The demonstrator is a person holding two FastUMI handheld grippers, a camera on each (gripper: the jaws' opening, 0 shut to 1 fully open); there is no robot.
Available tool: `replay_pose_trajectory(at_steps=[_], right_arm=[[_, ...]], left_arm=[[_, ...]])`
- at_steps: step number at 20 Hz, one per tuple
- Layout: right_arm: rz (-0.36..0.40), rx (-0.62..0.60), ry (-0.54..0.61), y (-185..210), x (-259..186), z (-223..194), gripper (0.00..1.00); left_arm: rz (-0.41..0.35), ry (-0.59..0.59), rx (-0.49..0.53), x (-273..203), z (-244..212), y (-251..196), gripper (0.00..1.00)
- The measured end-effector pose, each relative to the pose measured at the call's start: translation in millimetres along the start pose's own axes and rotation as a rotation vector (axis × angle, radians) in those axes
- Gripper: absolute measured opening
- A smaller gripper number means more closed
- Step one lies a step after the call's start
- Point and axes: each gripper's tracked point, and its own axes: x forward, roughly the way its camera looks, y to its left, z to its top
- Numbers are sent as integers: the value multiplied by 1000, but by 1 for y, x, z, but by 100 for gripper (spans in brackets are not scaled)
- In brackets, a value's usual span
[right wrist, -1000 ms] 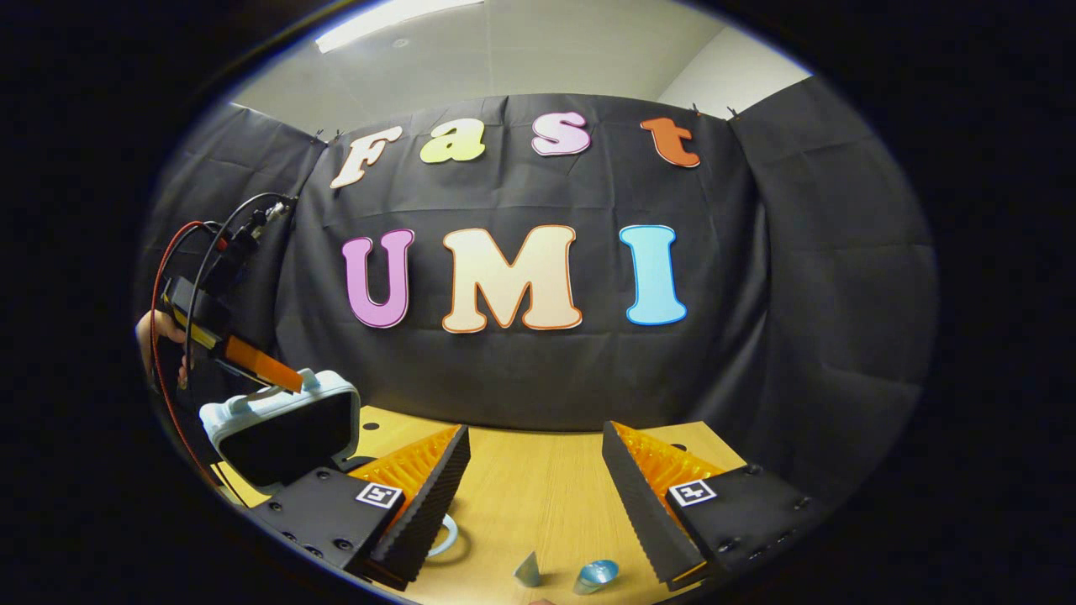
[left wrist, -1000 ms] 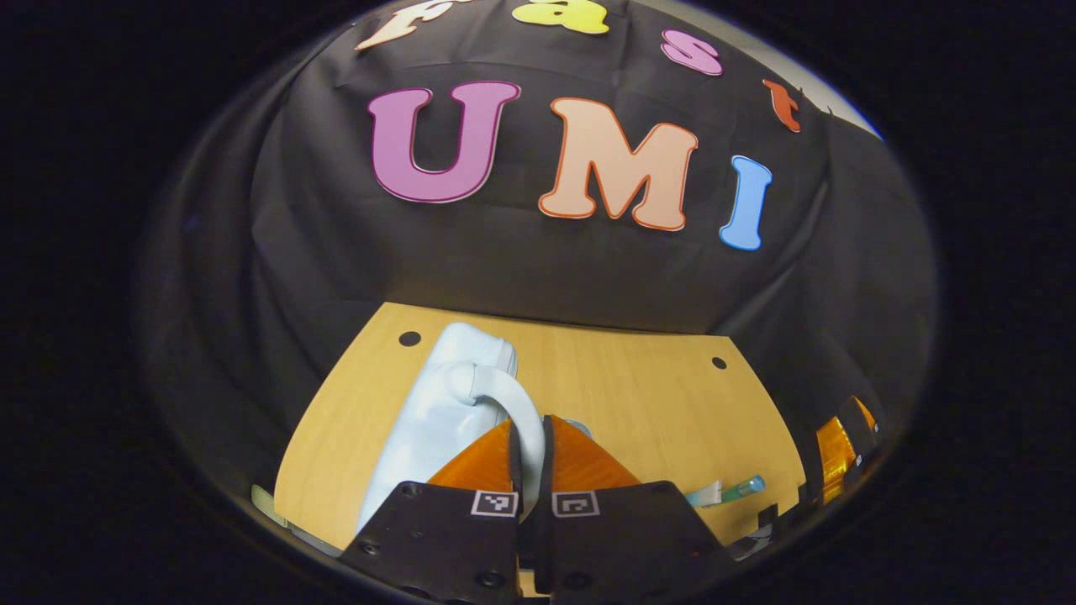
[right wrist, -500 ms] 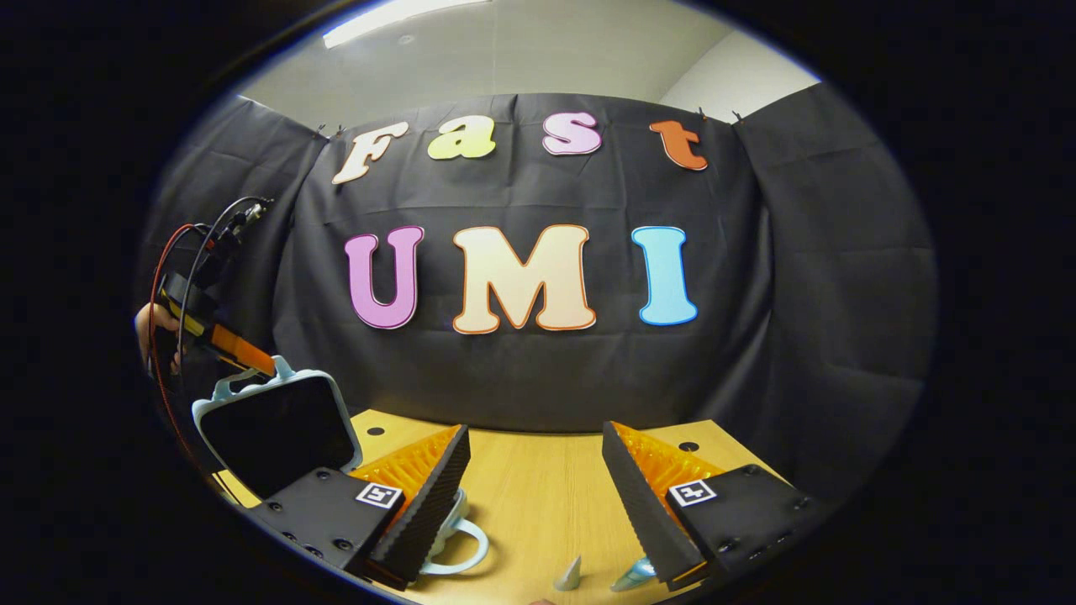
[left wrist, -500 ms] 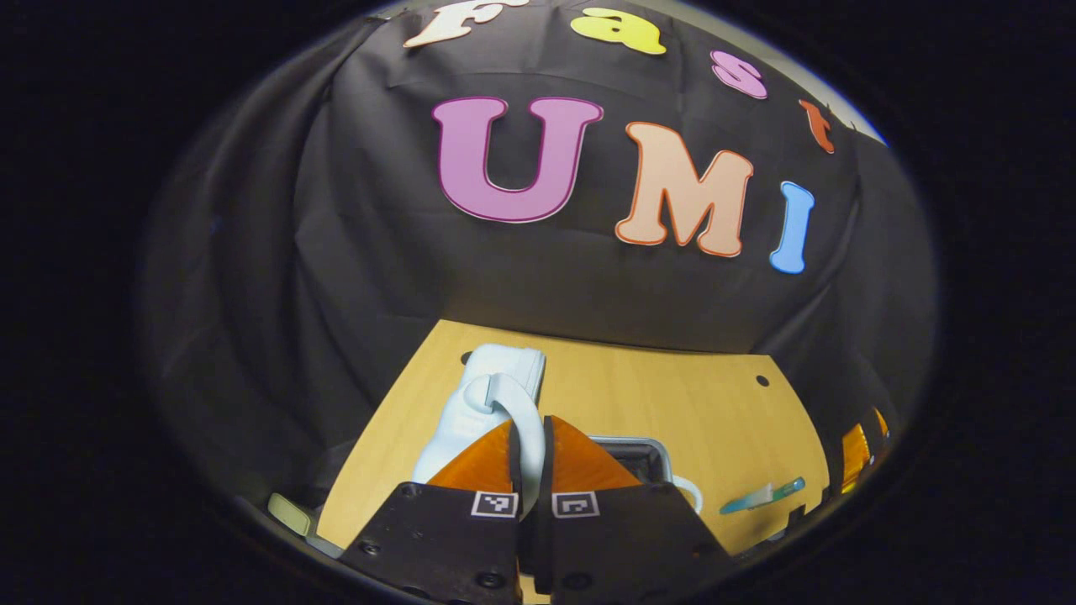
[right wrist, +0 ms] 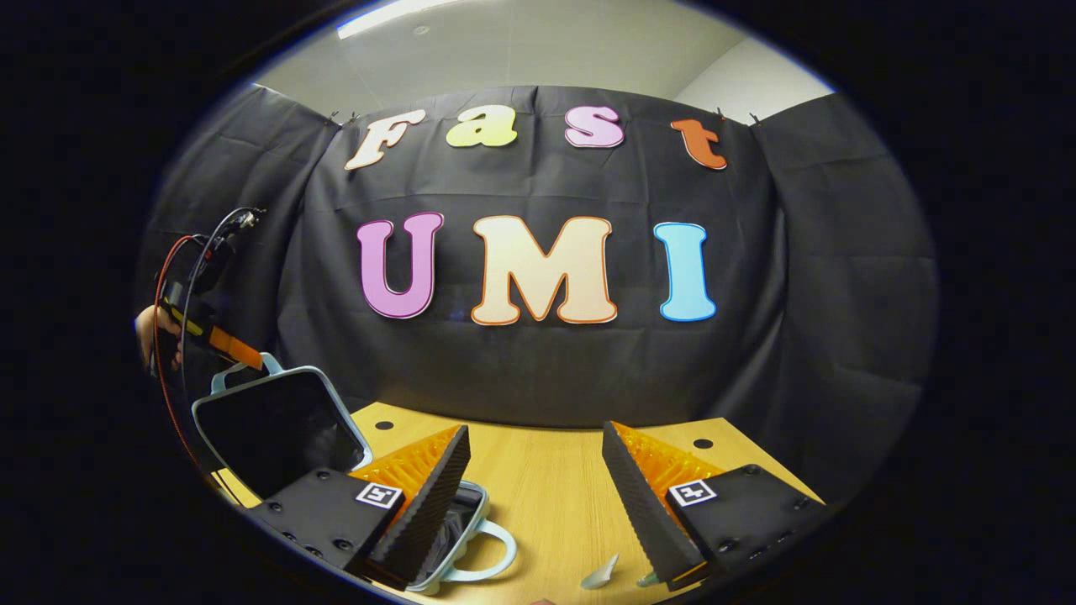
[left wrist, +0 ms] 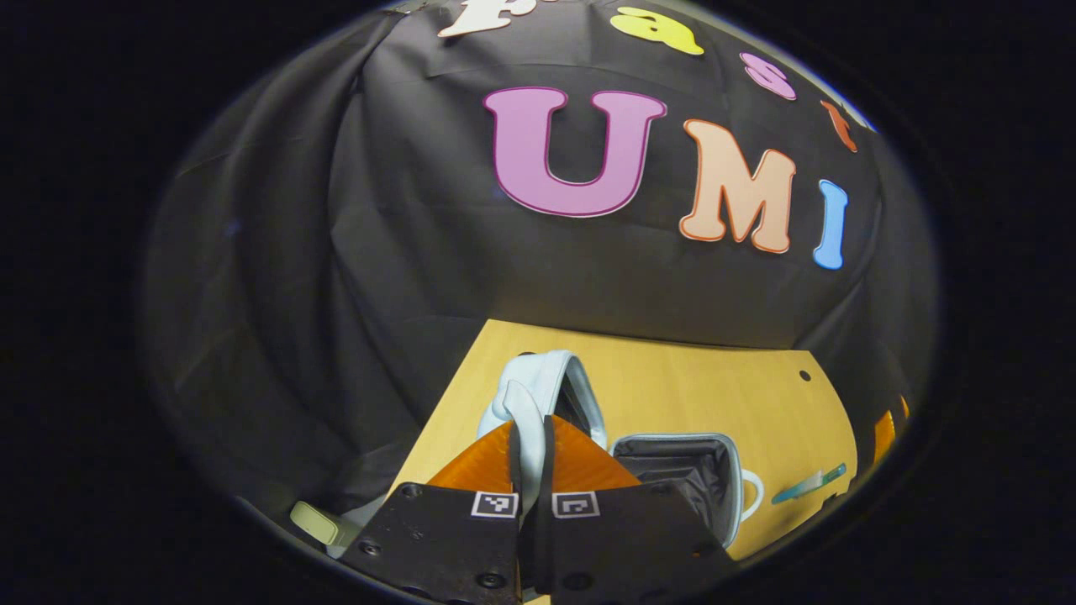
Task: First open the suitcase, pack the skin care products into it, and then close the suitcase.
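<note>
At table's left edge, left gripper (left wrist: 530, 458) clamped on pale-blue plastic handle (left wrist: 525, 420) of small hard-shell suitcase (right wrist: 277, 420), lid raised near upright; right gripper (right wrist: 534, 496) wide open, empty. Risk: handle slipping, lid dropping shut

left gripper view: close above suitcase (left wrist: 672, 470); right gripper view: farther back; both face table (right wrist: 546, 487)

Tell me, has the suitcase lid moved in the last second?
Yes. In the right gripper view the suitcase lid has swung up and back, away from the table, pulled by the left gripper.
</note>
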Motion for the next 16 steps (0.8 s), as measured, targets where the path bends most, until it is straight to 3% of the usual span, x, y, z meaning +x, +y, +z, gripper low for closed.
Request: replay_pose_trajectory(at_steps=[3,7,16], right_arm=[[-1,-6,2,6,3,0,99],[-2,-8,15,14,5,-4,100],[5,-38,36,24,7,-11,99]], left_arm=[[55,-3,6,10,-4,30,3],[72,49,-45,25,-25,58,0],[152,239,-283,73,-108,113,0]])
